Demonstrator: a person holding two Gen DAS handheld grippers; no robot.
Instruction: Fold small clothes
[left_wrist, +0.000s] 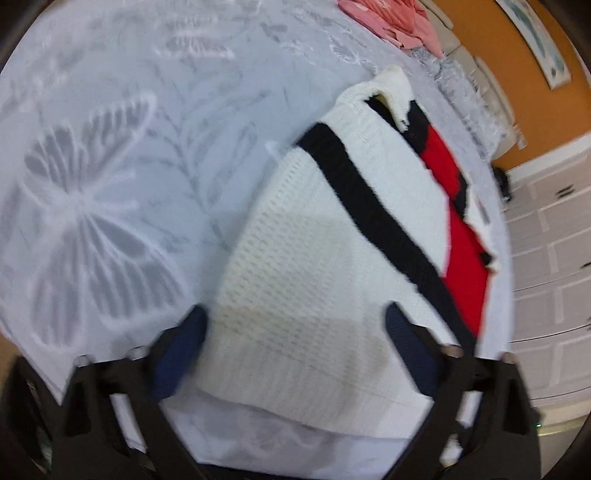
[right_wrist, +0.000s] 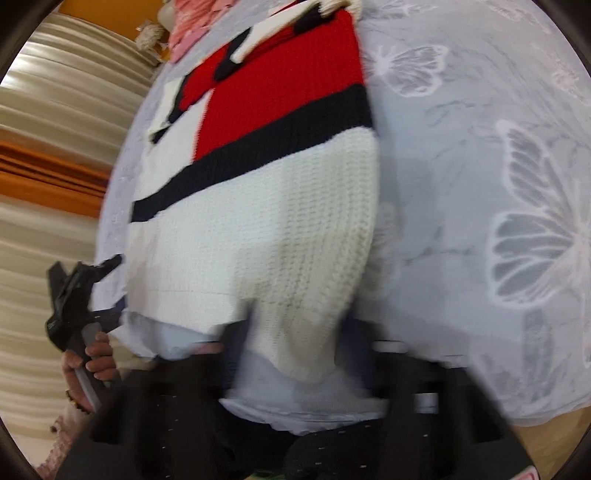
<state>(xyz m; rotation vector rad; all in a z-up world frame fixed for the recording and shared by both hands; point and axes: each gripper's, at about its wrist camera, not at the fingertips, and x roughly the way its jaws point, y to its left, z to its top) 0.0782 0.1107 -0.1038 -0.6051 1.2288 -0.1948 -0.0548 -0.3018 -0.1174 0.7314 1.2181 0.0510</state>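
Note:
A small knitted sweater (left_wrist: 325, 236), cream with a black stripe and a red block, lies flat on a pale cloth with a butterfly pattern (left_wrist: 92, 206). My left gripper (left_wrist: 295, 347) is open, its blue-padded fingers (left_wrist: 181, 354) spread over the sweater's near hem. In the right wrist view the same sweater (right_wrist: 258, 229) lies ahead. My right gripper (right_wrist: 295, 343) is blurred at the sweater's near right corner; whether its jaws are open or shut is unclear. The left gripper (right_wrist: 74, 291) and the hand holding it show at the left.
A heap of pink clothes (left_wrist: 391, 18) lies at the far edge of the cloth, and it also shows in the right wrist view (right_wrist: 192, 22). An orange wall and white drawers (left_wrist: 554, 236) stand to the right. Striped curtains (right_wrist: 55, 110) hang at the left.

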